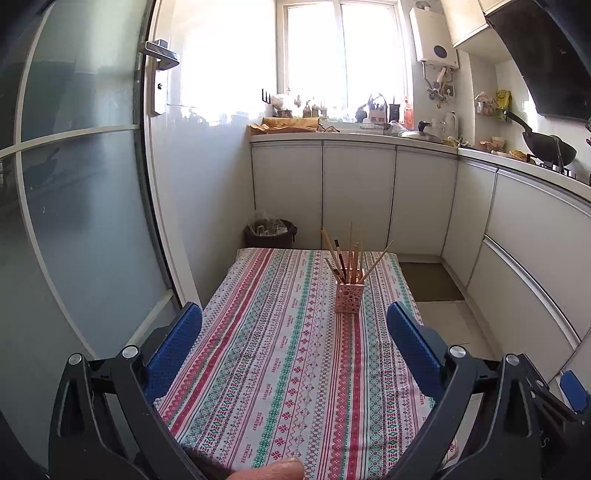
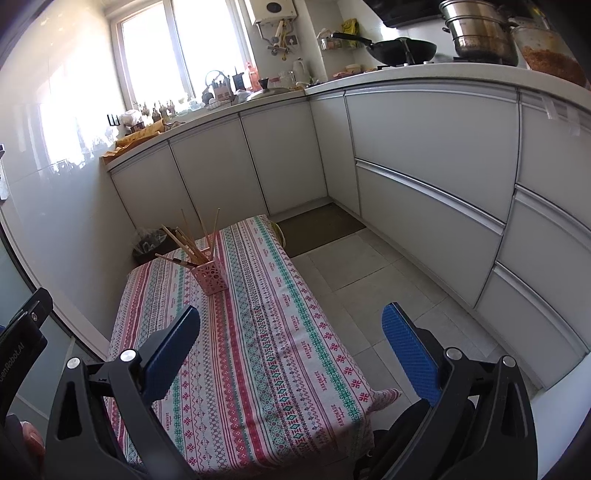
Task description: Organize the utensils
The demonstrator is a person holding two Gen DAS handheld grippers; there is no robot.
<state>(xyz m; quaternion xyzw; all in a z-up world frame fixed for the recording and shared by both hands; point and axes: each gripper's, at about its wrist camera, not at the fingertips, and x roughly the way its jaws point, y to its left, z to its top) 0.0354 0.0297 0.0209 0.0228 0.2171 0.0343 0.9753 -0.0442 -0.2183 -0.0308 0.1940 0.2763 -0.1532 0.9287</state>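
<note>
Blue textured pads line both grippers; left gripper (image 1: 294, 314) and right gripper (image 2: 291, 317) each hang spread wide, nothing held, above the table (image 1: 280, 369). Nothing lies between them and the holder. The table wears a woven striped cloth, red, green and white patterned bands. One pink perforated square holder (image 1: 347, 298) stands upright toward the far end, well apart from both grippers, holding roughly eight thin wooden sticks and brushes (image 1: 351, 258), fanned out. Behind the table: one dark bin (image 1: 270, 234) on the floor, glossy white cabinet doors (image 1: 358, 195), a black wok (image 2: 402, 50) and one steel stacked pot (image 2: 480, 33) on the counter.
</note>
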